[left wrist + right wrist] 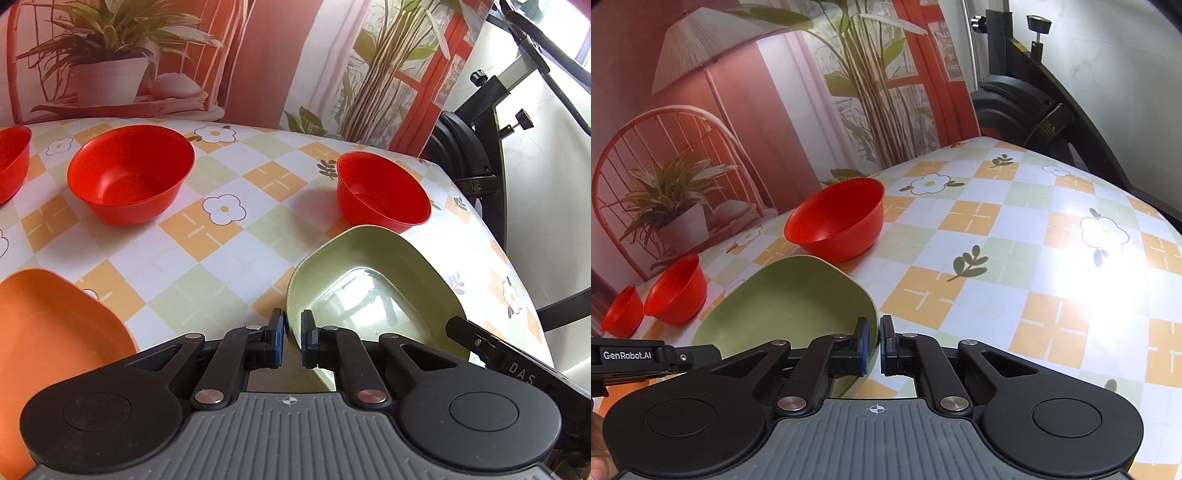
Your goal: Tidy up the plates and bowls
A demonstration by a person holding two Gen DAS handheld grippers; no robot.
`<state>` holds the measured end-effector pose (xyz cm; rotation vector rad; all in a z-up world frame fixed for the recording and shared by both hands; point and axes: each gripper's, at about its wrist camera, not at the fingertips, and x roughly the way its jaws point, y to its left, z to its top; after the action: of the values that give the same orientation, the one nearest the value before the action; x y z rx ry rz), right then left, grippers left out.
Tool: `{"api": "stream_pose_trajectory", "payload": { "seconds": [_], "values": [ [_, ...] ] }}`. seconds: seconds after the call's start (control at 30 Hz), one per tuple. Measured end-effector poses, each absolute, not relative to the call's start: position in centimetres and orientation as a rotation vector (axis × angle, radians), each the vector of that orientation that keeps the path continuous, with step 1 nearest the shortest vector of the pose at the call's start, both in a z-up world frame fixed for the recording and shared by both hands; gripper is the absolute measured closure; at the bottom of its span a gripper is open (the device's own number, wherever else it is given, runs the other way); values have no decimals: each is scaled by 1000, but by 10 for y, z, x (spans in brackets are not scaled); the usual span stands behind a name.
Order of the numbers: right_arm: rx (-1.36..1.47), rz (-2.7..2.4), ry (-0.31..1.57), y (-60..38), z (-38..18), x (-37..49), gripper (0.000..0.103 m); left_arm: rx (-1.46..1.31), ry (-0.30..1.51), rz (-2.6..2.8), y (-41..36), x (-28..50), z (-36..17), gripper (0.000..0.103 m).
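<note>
the green plate (373,291) is held tilted above the bench (207,258), its left rim pinched by the left hand-held gripper (293,341) and its right rim by the right hand-held gripper (874,345). it is best lowered level, both pinches kept even. the orange plate (55,328) is shown only in the left view.

Black claw (292,338) linkages, silver pivots, ribbed grey base
</note>
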<state>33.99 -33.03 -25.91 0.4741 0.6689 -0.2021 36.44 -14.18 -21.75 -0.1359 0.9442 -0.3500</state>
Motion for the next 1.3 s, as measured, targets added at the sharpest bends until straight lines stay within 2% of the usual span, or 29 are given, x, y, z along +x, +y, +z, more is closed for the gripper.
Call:
{"api": "stream_pose_trajectory", "payload": {
  "seconds": [0.7,1.3],
  "values": [
    [445,-56,635,-279,-218,349,98,-220,865,-277,-74,343,-174,93],
    [330,137,651,-199,-189,400,98,-332,818,-130,13,322,-159,92]
  ]
}}
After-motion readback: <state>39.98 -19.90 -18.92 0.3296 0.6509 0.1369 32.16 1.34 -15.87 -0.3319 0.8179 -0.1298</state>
